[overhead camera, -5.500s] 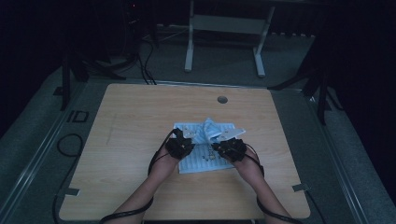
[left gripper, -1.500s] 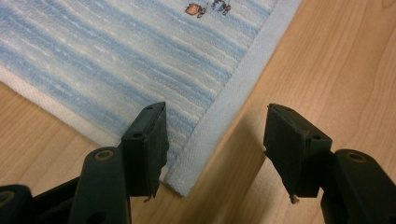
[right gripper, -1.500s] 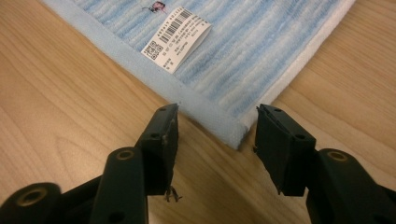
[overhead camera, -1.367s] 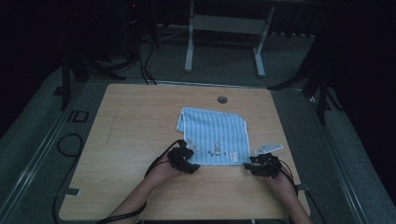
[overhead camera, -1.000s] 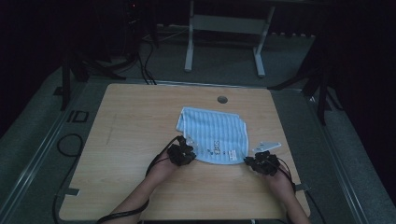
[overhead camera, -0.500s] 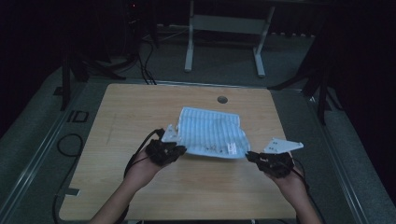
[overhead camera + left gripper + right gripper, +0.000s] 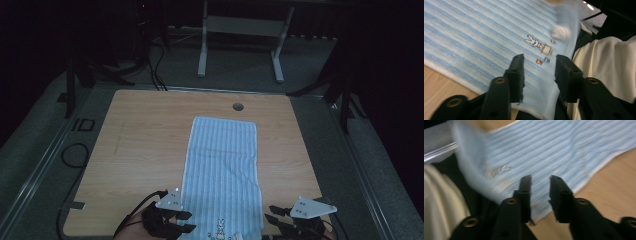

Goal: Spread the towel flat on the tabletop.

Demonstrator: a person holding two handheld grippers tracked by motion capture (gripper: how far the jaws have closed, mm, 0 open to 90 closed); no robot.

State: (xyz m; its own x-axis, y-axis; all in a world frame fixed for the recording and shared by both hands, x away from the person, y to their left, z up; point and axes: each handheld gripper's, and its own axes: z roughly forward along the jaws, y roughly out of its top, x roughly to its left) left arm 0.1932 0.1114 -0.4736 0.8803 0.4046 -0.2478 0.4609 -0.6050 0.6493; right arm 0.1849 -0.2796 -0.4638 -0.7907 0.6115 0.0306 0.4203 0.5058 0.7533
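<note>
The counter [image 7: 150,150] is a light wood-grain slab occupying the middle of the high view, with a round cable port [image 7: 238,106] near its far edge at upper centre. Grey carpeted floor [image 7: 320,130] surrounds it. A pale metal frame stand [image 7: 240,30] sits at the top centre of the frame, and dark cables [image 7: 150,65] run across the floor at upper left. The rest of the room is in deep shadow.

A blue-and-white striped towel [image 7: 222,170] lies spread flat lengthwise from just below the port down to the bottom edge of the frame, where its near end overhangs the counter. A small rabbit print [image 7: 537,44] marks that near end.

The left tool [image 7: 172,222] is at the lower left of the towel's near end; in the left gripper view its jaws stand apart with the towel's edge lying between them, not clamped. The right tool [image 7: 292,222] is at the lower right, just beside the towel's near right corner; in the right gripper view its jaws are likewise parted over the towel edge.

Both tools and the hands are cut off by the bottom of the high view. The right gripper view is motion-blurred, so the print there is hard to make out. Pale fabric [image 7: 609,70] at the right of the left gripper view cannot be identified with certainty.
</note>
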